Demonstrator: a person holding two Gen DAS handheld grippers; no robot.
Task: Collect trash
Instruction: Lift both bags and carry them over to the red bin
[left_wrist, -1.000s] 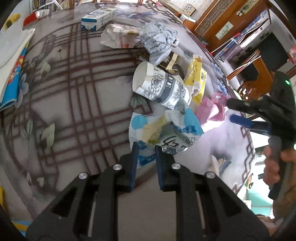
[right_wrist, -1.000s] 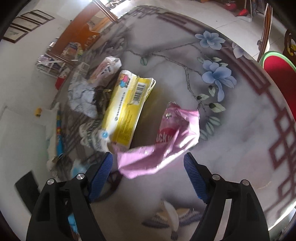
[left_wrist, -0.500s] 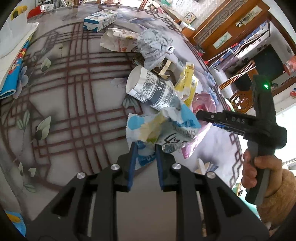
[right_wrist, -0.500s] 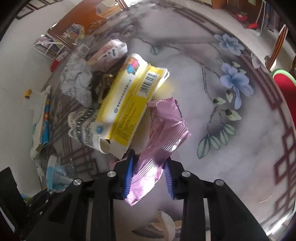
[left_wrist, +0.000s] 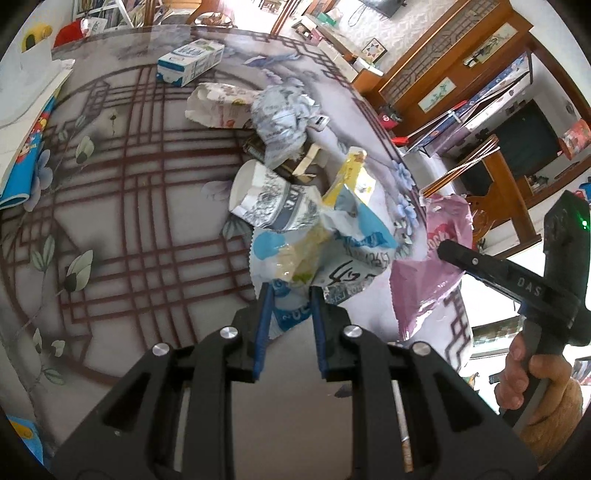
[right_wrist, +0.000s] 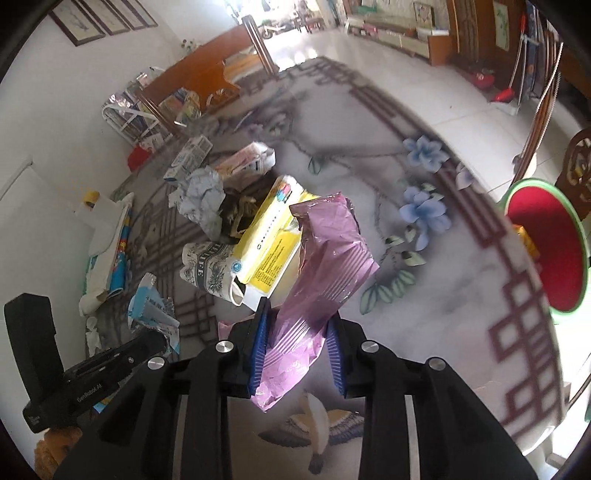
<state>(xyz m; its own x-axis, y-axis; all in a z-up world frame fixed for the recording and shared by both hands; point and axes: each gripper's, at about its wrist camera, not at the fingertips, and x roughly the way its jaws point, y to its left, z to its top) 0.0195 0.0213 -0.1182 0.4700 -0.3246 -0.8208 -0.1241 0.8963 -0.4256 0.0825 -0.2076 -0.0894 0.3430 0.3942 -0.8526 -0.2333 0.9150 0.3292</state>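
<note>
Left gripper (left_wrist: 290, 325) is clamped on one blue-and-white crumpled wrapper (left_wrist: 317, 254); right gripper (right_wrist: 297, 347) is clamped on one pink foil bag (right_wrist: 325, 269). Beyond the fingers: one patterned paper cup (left_wrist: 266, 199), one yellow packet (right_wrist: 269, 240), one milk carton (left_wrist: 190, 61)

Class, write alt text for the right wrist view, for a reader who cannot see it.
The right gripper is shut on a crumpled pink wrapper above a flower-patterned table. Behind it lie a yellow packet, a patterned paper cup and crumpled paper.
</note>
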